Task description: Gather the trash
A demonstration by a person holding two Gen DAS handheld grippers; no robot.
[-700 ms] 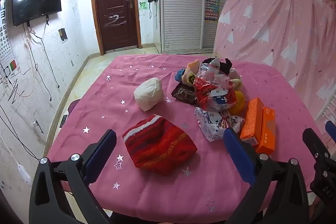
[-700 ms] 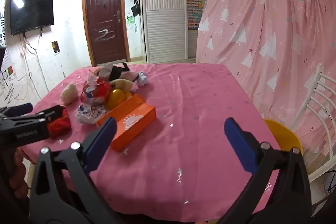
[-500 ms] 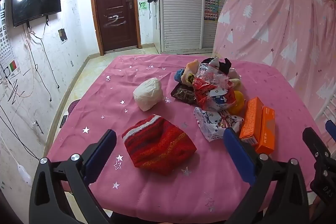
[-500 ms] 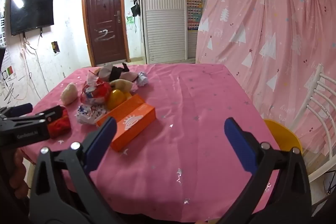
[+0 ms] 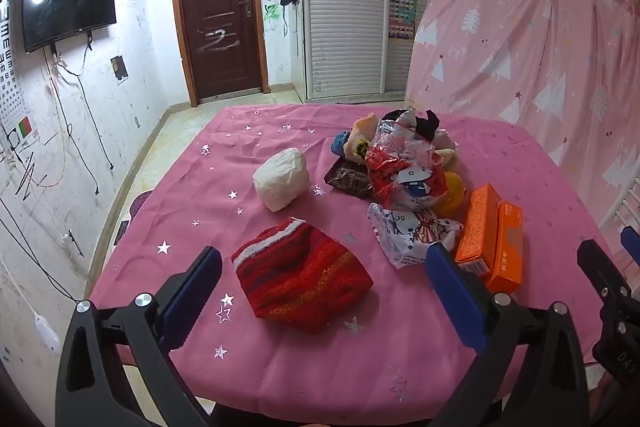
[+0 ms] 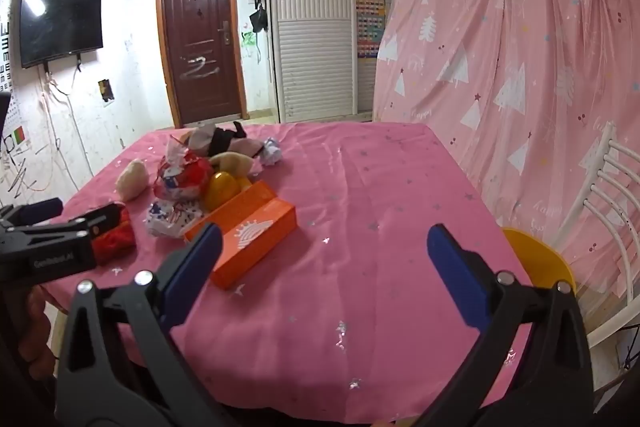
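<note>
Nothing shifted, both grippers' jaws wide apart and empty, red knit hat (image 5: 300,273) nearest left gripper (image 5: 324,291), orange boxes (image 6: 248,227) before right gripper (image 6: 324,263)

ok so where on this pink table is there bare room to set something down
The right half of the pink star-print tablecloth is bare, from the orange cardboard box across to the pink tree-print curtain. The near strip ahead of the red knitted hat is free too. The wrapper pile is crowded.
</note>
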